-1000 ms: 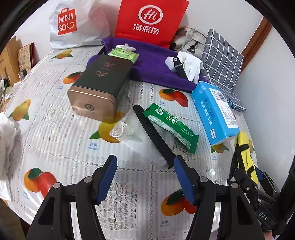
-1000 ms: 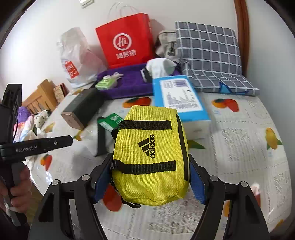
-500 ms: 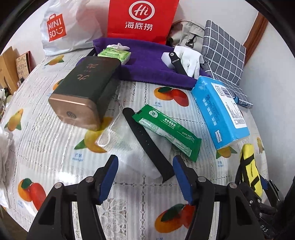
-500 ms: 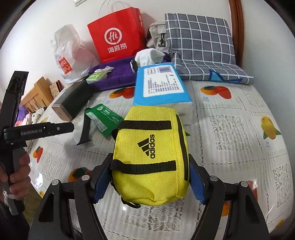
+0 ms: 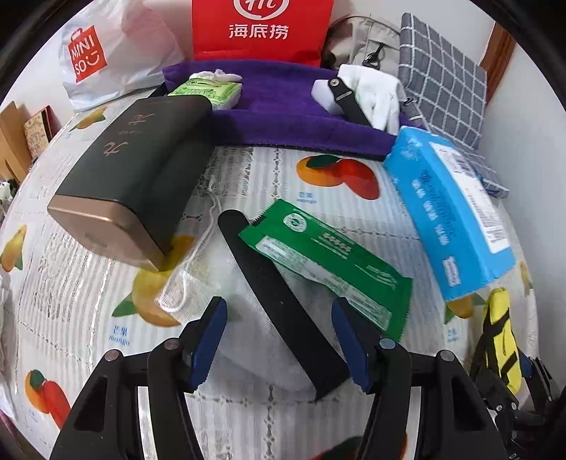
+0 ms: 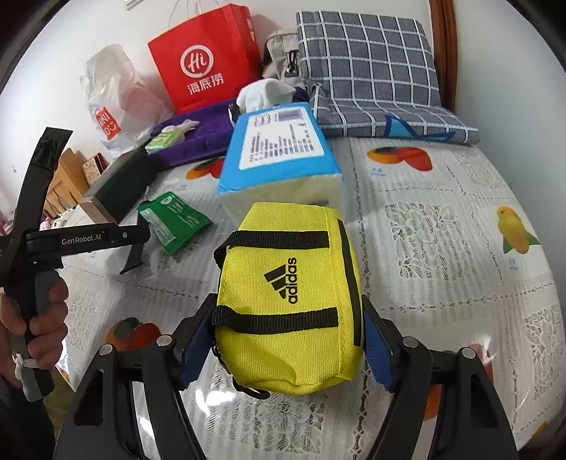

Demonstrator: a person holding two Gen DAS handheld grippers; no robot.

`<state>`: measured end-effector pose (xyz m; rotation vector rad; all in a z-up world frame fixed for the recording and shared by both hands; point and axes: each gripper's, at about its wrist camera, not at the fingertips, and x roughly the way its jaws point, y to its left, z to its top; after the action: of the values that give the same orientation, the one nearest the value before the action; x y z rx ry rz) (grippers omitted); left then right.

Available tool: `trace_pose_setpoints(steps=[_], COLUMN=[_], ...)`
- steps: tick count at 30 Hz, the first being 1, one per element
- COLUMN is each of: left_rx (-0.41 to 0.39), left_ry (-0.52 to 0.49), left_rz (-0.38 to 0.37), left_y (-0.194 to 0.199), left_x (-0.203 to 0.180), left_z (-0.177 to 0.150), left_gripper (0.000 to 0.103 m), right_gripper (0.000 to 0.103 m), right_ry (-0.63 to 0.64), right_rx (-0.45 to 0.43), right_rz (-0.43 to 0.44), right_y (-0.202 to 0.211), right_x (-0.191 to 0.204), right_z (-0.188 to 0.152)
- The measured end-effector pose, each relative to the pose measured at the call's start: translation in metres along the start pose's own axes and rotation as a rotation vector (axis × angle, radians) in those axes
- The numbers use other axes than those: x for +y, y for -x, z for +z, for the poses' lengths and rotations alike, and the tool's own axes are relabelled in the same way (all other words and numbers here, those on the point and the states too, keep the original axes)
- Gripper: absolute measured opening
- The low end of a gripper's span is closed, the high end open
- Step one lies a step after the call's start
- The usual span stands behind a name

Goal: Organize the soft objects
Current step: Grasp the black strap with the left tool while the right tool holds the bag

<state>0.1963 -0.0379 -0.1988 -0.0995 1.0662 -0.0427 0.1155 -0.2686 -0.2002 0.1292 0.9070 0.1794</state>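
My right gripper (image 6: pixel 283 339) is shut on a yellow Adidas pouch (image 6: pixel 290 293), held just above the table near the blue tissue pack (image 6: pixel 279 155). The pouch also shows at the right edge of the left wrist view (image 5: pixel 502 336). My left gripper (image 5: pixel 279 336) is open and empty, its jaws on either side of a black strap (image 5: pixel 279 300) that lies over a clear plastic bag with a white mask (image 5: pixel 198 272). A green wipes packet (image 5: pixel 325 262) lies just beyond. A purple towel (image 5: pixel 283 109) at the back holds white gloves (image 5: pixel 375 92) and a green tissue packet (image 5: pixel 208 90).
A dark tea tin (image 5: pixel 134 173) lies at the left. A red paper bag (image 5: pixel 261 28), a white Miniso bag (image 5: pixel 102 53), a grey bag and a checked cushion (image 6: pixel 368 67) line the back wall. The fruit-print tablecloth (image 6: pixel 442 247) covers the table.
My left gripper has moved forward and lower, so the black strap now lies between its open jaws. My right gripper has carried the pouch forward toward the blue tissue pack.
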Motion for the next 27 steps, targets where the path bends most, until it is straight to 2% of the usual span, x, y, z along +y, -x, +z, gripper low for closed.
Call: trace_pose_setpoints(steps=[3,4,5,6,8,10,15,19,22,25,27], left_rx=[-0.008,-0.011,-0.014,-0.017,-0.014,0.002,0.037,0.023,0.003,-0.011,-0.015], left_ry=[-0.023,-0.03,-0.041,-0.059,-0.086,-0.102,-0.131,-0.134,-0.118,-0.128,-0.131], left_rz=[0.021,0.029,0.055,0.077,0.069,0.061,0.055,0.062,0.05,0.056,0.039], left_y=[-0.004,-0.005,-0.006,-0.007,-0.007,-0.005,0.004,0.001,-0.002,-0.003,-0.002], left_x=[-0.003,-0.004,-0.005,-0.006,-0.007,-0.004,0.006,0.008,0.009,0.009,0.011], left_z=[0.004,0.005,0.006,0.006,0.005,0.004,-0.003,-0.001,0.003,0.004,0.004], left_gripper=[0.059,0.053,0.042,0.038,0.026,0.023,0.023,0.038,0.039,0.02,0.019], right_gripper=[0.074,0.074,0.074,0.075,0.075,0.075,0.075,0.075,0.075,0.075,0.075], right_ry=[-0.004,-0.002,0.003,0.008,0.012,0.011,0.022,0.019,0.019,0.01,0.005], right_rx=[0.017,0.02,0.017,0.013,0.011,0.008,0.004,0.003,0.005,0.01,0.0], right_rz=[-0.004,-0.009,-0.014,-0.018,-0.021,-0.021,-0.027,-0.025,-0.025,-0.016,-0.01], right_y=[-0.009,-0.012,-0.013,-0.013,-0.014,-0.015,-0.016,-0.016,-0.015,-0.012,-0.007], right_x=[-0.002,-0.003,-0.002,-0.002,-0.002,-0.002,-0.002,-0.002,-0.002,-0.003,-0.003], right_z=[-0.001,-0.001,-0.002,-0.002,0.0,0.001,0.001,0.001,0.001,0.001,0.002])
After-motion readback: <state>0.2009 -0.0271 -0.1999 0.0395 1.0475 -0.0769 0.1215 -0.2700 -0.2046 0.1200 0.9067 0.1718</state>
